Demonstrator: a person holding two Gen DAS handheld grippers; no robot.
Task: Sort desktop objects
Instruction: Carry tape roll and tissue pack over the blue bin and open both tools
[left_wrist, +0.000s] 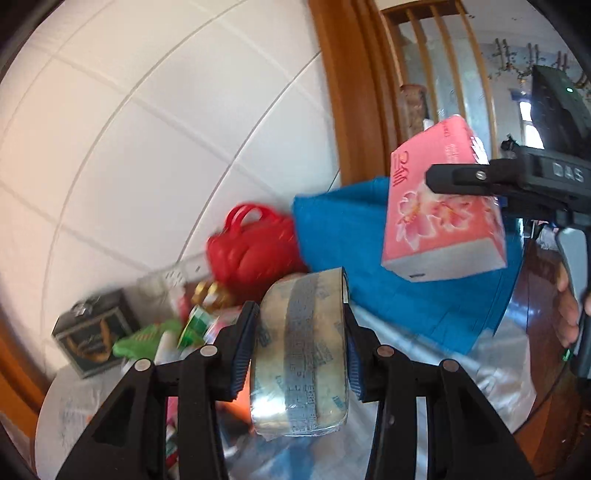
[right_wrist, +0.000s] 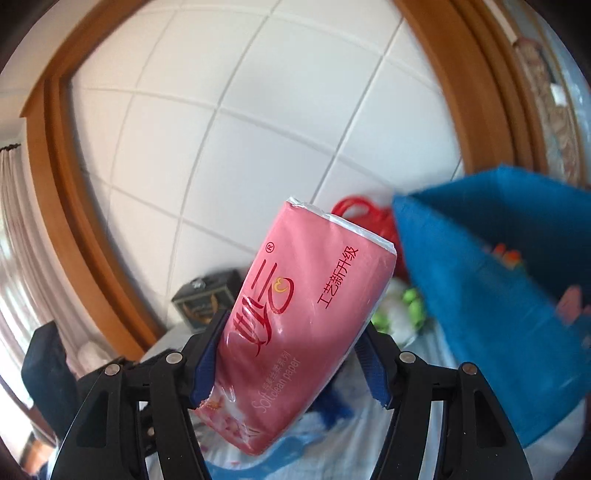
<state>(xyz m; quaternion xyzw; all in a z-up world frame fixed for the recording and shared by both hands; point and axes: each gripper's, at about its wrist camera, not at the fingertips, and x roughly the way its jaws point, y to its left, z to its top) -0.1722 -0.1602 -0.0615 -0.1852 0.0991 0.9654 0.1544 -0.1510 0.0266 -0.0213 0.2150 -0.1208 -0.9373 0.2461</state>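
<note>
Left wrist view is being filled, low and centre, by the left gripper, whose jaws are being pressed against the two flat sides of a tape roll; the roll is being held clear of the table, its tread facing the lens and its axis running across from one pad to the other. Further right in the same view, a pink tissue pack is being carried in the air by the right gripper, with the blue fabric bin lying directly behind and below it. A red bag, a dark box and green-wrapped clutter are being left along the tiled wall to the left.

Right wrist view is being crossed by the same tissue pack, pinched across its short width, its long axis tilting up and away from the jaws. The bin is being seen to the right of the pack, its open mouth turned toward the lens, some small items being glimpsed inside.

By this reading the right hand is being kept nearer to the bin than the left, so the pack is judged likely to be dropped first, by a short move rightward and down; the tape roll is being held further back.
</note>
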